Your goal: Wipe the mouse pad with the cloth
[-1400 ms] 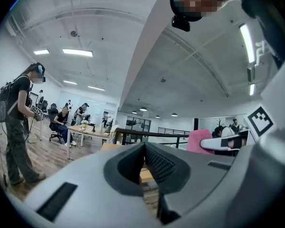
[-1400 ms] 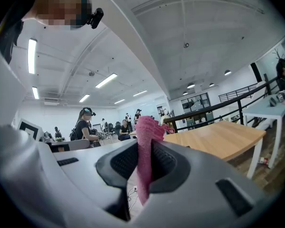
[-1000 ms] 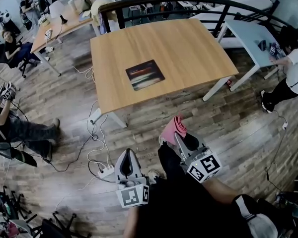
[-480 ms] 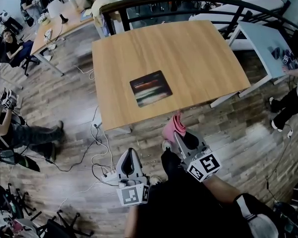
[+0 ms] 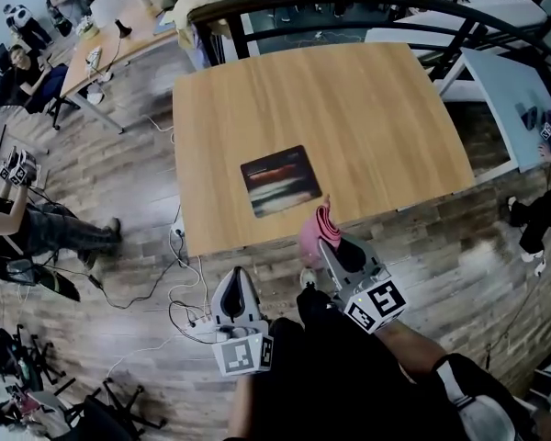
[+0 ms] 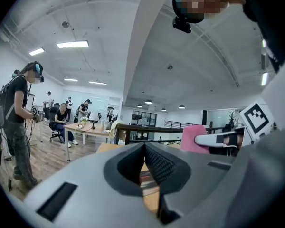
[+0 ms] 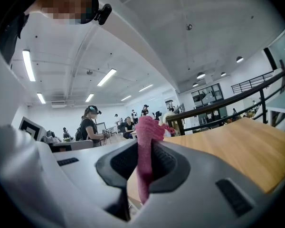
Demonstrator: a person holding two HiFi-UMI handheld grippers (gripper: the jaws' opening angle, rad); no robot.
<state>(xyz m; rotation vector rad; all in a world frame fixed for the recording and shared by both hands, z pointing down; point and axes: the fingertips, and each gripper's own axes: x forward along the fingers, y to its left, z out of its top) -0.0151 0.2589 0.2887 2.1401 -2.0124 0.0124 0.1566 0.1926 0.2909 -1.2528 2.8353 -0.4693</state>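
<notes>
- Pink cloth (image 5: 319, 229) is pinched in my right gripper (image 5: 329, 243). In the right gripper view the jaws press on it from both sides, and the cloth (image 7: 145, 144) stands up above the tips as a folded bunch.
- My left gripper (image 5: 236, 288) holds nothing. In the left gripper view its jaws are pressed together at the tips, and only the wooden table (image 5: 367, 99) shows beyond them.
- The mouse pad (image 5: 281, 181) lies flat on the near part of the table, close to the near edge. It is dark, with reddish and pale streaks.
- The relation that matters: from the cloth, the pad is on the far side and a little to the left. Its long axis runs left to right, slightly turned. The cloth is near the pad's near right corner but, I judge, not yet touching it.
- The right gripper is clearly nearer to the pad than the left one, which hangs lower and more to the left, off the table.
- Against the earlier frames, the table and the pad have come closer to me. A second ago there was bare floor between the cloth and the table's near edge; now the cloth's top reaches that edge.
- Both grippers keep the same state as then.
</notes>
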